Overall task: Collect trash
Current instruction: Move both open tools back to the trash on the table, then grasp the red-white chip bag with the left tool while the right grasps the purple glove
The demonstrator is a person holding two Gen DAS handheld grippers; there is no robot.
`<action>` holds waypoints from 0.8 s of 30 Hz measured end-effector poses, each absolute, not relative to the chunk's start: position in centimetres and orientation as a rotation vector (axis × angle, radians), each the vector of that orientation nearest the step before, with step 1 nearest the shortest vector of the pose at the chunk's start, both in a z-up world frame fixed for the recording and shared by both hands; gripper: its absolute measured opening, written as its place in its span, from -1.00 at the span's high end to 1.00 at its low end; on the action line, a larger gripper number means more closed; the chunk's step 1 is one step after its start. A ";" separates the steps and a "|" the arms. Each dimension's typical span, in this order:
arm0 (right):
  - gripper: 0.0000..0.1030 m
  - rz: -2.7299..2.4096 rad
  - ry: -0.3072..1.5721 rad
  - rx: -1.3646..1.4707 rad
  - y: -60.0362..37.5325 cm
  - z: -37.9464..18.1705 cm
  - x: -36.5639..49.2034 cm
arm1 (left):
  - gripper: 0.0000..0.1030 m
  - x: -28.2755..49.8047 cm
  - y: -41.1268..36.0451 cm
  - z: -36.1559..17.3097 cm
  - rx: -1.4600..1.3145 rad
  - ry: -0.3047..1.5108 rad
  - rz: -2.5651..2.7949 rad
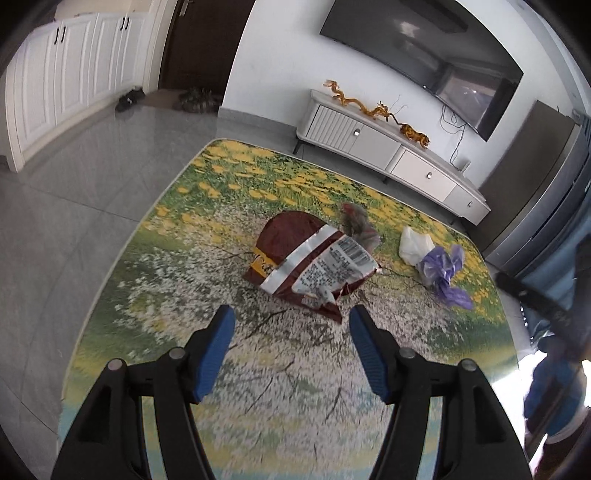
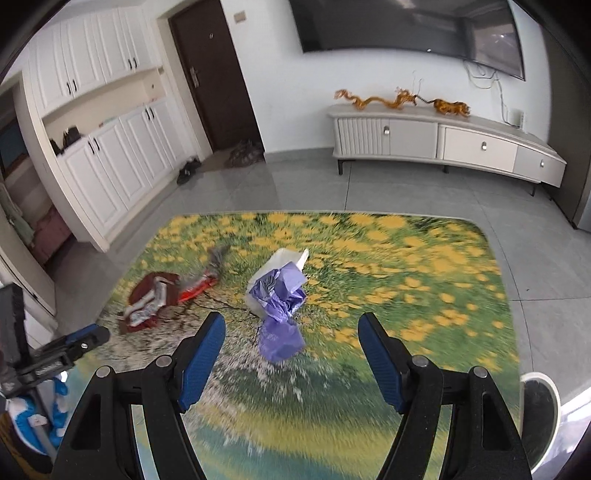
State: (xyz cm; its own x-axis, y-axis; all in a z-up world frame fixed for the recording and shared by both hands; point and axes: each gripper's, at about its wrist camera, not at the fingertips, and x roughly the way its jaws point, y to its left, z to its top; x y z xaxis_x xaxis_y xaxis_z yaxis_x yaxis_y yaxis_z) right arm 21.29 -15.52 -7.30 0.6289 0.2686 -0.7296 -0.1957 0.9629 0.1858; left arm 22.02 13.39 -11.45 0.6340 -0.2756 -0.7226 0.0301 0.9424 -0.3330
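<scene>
Snack bag point(image 1: 308, 264) flat on rug point(image 1: 184, 280), long axis diagonal.

1. Your left gripper point(image 1: 291, 314) has black angular arms, each with a round silver pivot screw.
2. Its fingers point(image 1: 216, 350) carry ribbed blue pads.
3. Your right gripper point(image 2: 291, 321) matches it: black frame, silver screws, textured blue pads on its fingers point(image 2: 380, 360).

**Blur and cut edges**

The rug point(image 2: 424, 266) is smeared by motion in the right wrist view. Print on the snack bag point(image 1: 325, 269) is too small to read. The television point(image 2: 406, 26) is cut by the top edge.
</scene>
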 end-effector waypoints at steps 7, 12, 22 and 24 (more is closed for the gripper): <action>-0.41 0.278 0.862 0.106 -13.9 -10.3 25.1 | -0.21 25.3 14.0 -11.5 -0.340 0.861 -0.159; -0.41 0.270 0.855 0.119 -13.6 -11.0 26.6 | -0.21 28.5 13.6 -11.8 -0.288 0.867 -0.160; 0.07 0.292 0.882 0.131 -13.9 -12.4 27.6 | -0.22 31.5 14.0 -13.7 -0.358 0.927 -0.319; 0.14 0.301 0.878 0.123 -14.0 -12.4 27.3 | -0.18 31.0 13.2 -13.7 -0.295 0.916 -0.312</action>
State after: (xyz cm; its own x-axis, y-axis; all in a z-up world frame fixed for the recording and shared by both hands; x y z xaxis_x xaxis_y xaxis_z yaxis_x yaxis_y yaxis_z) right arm 27.29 -14.03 -12.45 0.5996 0.3087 -0.7384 -0.2082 0.9510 0.2285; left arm 30.97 13.18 -13.66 0.5704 -0.3854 -0.7253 0.1376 0.9154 -0.3782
